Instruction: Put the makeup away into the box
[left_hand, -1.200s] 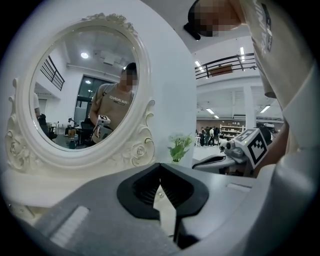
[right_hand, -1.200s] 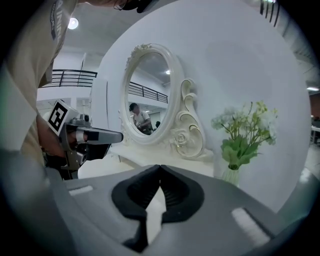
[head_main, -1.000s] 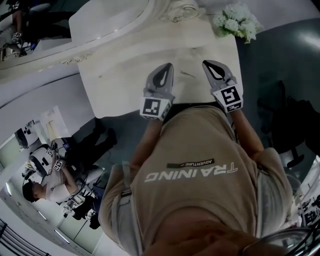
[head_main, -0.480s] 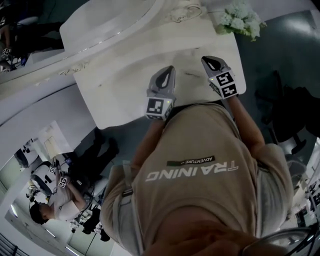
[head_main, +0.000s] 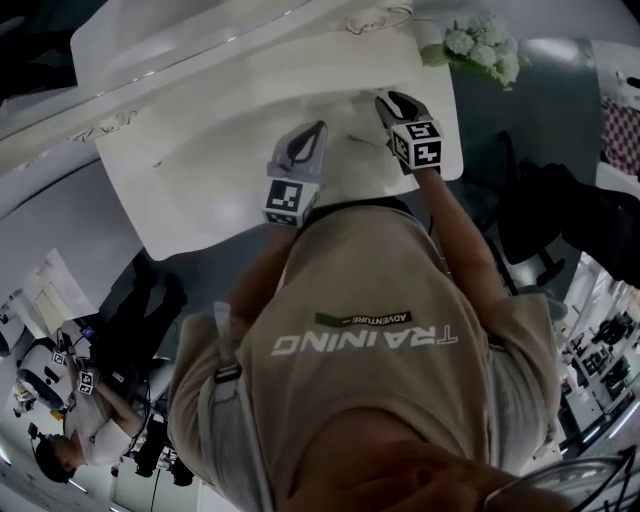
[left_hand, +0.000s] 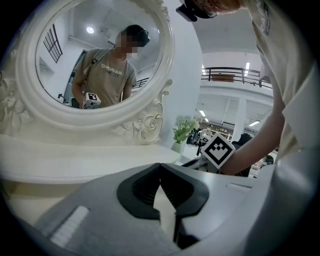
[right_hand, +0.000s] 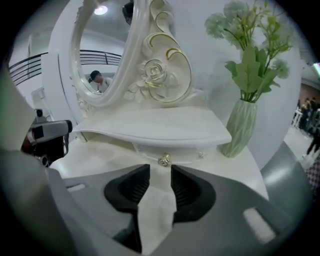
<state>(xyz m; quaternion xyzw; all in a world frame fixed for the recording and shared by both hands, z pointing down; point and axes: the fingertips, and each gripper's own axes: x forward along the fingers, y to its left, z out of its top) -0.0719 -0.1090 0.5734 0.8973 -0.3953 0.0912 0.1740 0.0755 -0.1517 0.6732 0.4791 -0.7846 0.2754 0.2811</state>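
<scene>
No makeup and no box show in any view. Both grippers hang over a white dressing table (head_main: 200, 170). My left gripper (head_main: 316, 128) (left_hand: 160, 166) is shut, its black pads meeting at the tip with nothing between them. My right gripper (head_main: 386, 98) (right_hand: 160, 170) has just been opening its jaws; a gap now shows between the pads and nothing is in it. It tilts down at a small drawer with a metal knob (right_hand: 164, 160) under the mirror's shelf. A thin dark stick (head_main: 355, 138) lies on the tabletop between the grippers.
An oval mirror (left_hand: 95, 55) in a carved white frame stands at the table's back. A green vase of flowers (right_hand: 243, 125) (head_main: 475, 45) sits at the right corner. A dark chair (head_main: 560, 220) is on the right, and people work below left (head_main: 70, 440).
Both grippers have come down and moved farther over the tabletop toward the mirror base. The right one now tips more steeply downward.
</scene>
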